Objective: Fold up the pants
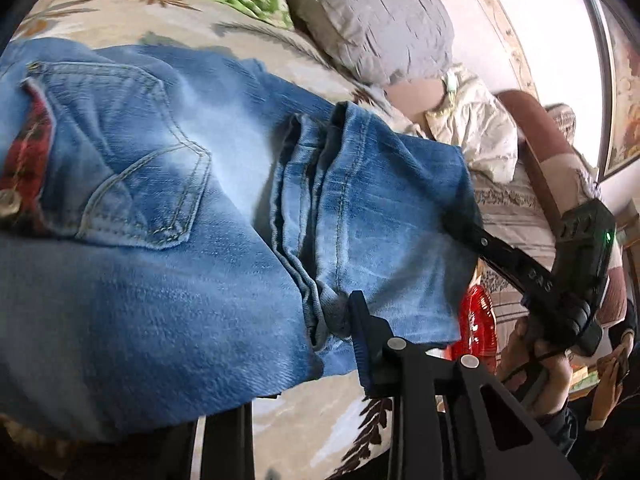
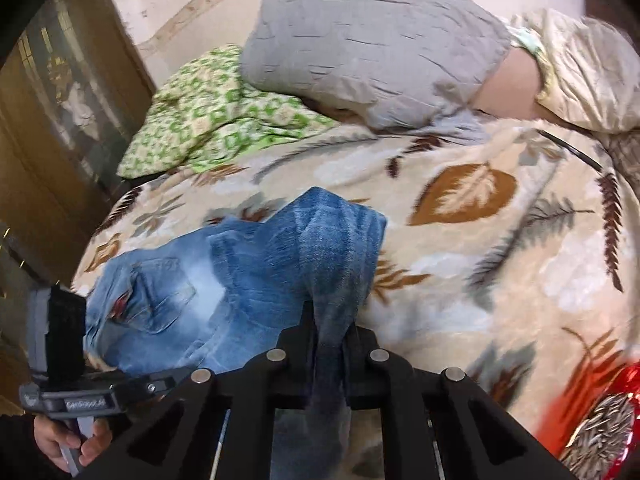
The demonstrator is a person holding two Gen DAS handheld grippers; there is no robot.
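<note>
blue jeans (image 2: 240, 280) lie on a leaf-print blanket (image 2: 480, 220). right gripper (image 2: 330, 336) is clamped tight on a denim fold; left gripper (image 1: 340, 320) pinches the hem edge.

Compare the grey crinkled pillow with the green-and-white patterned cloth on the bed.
The grey crinkled pillow is plain, one colour; the green-and-white patterned cloth bears a repeating print. The pillow is plump and stands high; the cloth lies low and rumpled. The pillow sits nearer the cream pillow; the cloth lies towards the wooden door side. Both rest at the head of the leaf-print blanket, touching each other.
</note>
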